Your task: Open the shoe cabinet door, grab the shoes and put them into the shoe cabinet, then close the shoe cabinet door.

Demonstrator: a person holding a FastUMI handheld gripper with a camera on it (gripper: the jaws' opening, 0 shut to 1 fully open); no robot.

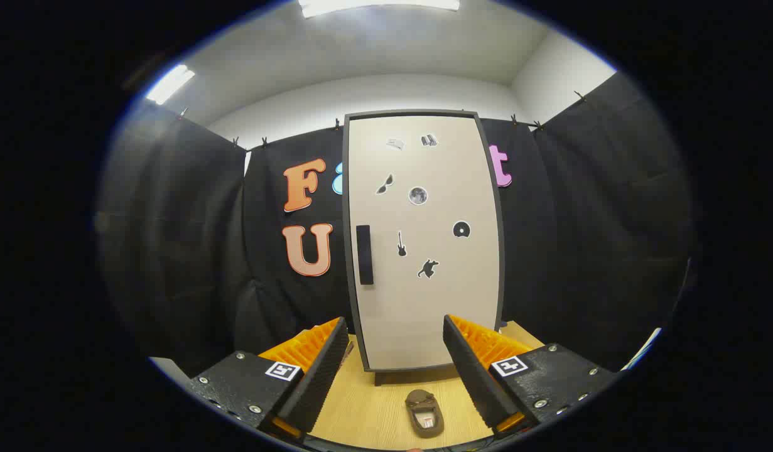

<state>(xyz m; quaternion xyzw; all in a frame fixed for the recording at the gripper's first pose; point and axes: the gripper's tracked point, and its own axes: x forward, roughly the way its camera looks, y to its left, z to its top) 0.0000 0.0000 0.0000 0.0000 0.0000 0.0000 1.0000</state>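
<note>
The tool (395, 351) is held with its two fingers spread wide, nothing pinched between them, and aimed at the tall cream-white shoe cabinet with a dark grey frame (424, 251). The cabinet is stood at the far edge of the pale wooden bench (367, 408), and its door is seen fully closed, decorated with small dark stickers. A black vertical bar handle (364, 254) is fixed near the door's left side, beyond the left finger. A small brown shoe (424, 412) is laid on the bench just in front of the cabinet's foot, between the fingers and nearer the right one.

The opening of the door is judged to be the step in hand, with nothing of the task yet done. For the next move, the tool would need to be carried forward and to the left until the handle sits between the fingers, then closed on it and the door swung outward. Room should be kept so the swinging door is not caught on the shoe.
</note>
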